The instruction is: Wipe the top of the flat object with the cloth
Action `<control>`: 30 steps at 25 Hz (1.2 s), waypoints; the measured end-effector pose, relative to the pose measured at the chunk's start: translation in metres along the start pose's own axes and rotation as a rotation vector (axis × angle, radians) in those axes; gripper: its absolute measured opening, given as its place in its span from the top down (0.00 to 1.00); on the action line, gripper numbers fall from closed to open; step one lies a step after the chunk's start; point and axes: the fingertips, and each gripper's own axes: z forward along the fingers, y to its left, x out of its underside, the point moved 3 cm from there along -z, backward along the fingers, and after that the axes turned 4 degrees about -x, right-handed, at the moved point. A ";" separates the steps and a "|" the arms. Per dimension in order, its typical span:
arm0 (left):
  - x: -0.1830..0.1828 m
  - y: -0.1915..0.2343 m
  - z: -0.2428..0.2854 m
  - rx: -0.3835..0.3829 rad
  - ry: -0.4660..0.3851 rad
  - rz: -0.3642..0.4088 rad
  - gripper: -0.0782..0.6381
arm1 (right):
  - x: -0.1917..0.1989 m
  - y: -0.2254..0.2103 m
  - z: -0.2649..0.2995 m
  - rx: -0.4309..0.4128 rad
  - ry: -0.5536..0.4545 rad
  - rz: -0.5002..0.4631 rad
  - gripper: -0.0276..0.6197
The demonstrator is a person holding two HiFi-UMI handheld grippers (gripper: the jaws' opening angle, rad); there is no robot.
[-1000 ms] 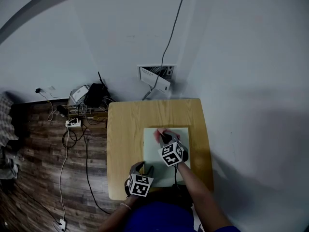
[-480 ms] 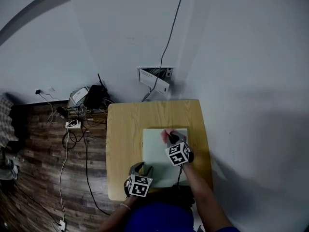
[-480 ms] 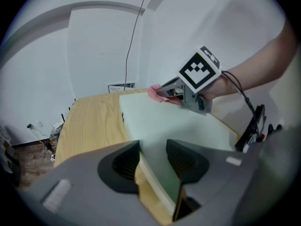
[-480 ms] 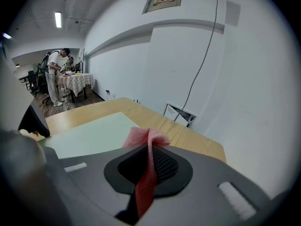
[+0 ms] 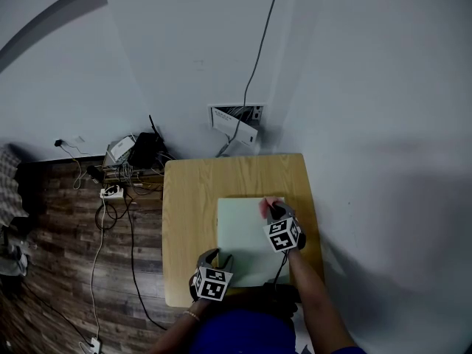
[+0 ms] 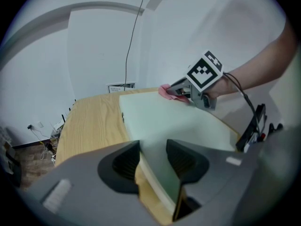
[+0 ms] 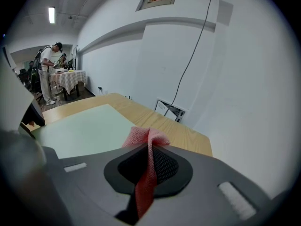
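Note:
A pale green flat board [image 5: 247,245] lies on the wooden table [image 5: 192,198]. My right gripper [image 5: 274,212] is at the board's far right corner, shut on a pink cloth [image 5: 265,206] that rests on the board's top. In the right gripper view the cloth [image 7: 148,140] hangs pinched between the jaws above the board [image 7: 84,131]. My left gripper [image 5: 217,257] sits at the board's near left edge. In the left gripper view that edge of the board [image 6: 174,121] runs between the jaws of the left gripper [image 6: 153,157], with both pads against it.
The table's bare wood [image 6: 89,121] runs left of the board. Cables, a power strip and black boxes [image 5: 129,161] lie on the floor left of the table. A wall panel [image 5: 236,120] hangs behind it. A person [image 7: 47,74] stands far off by another table.
My right gripper has slid the pink cloth rightward across the board toward its far right corner. The left gripper has stayed in place on the board's edge.

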 end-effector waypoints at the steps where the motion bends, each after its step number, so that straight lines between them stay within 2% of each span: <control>1: 0.000 0.000 0.000 0.000 0.001 0.001 0.64 | 0.002 -0.003 -0.001 0.007 0.003 0.002 0.93; 11: 0.000 -0.001 -0.003 -0.003 -0.003 0.002 0.64 | 0.016 -0.020 -0.013 0.063 0.012 0.035 0.93; 26: 0.002 -0.002 -0.002 -0.004 -0.004 0.001 0.64 | 0.018 -0.020 -0.014 0.065 0.005 0.031 0.93; 28: 0.002 -0.002 -0.002 -0.004 -0.004 0.000 0.64 | 0.014 -0.020 -0.017 0.074 -0.011 0.024 0.93; 30: 0.002 -0.002 -0.001 -0.002 -0.004 -0.003 0.64 | 0.007 -0.021 -0.023 0.079 -0.061 0.060 0.93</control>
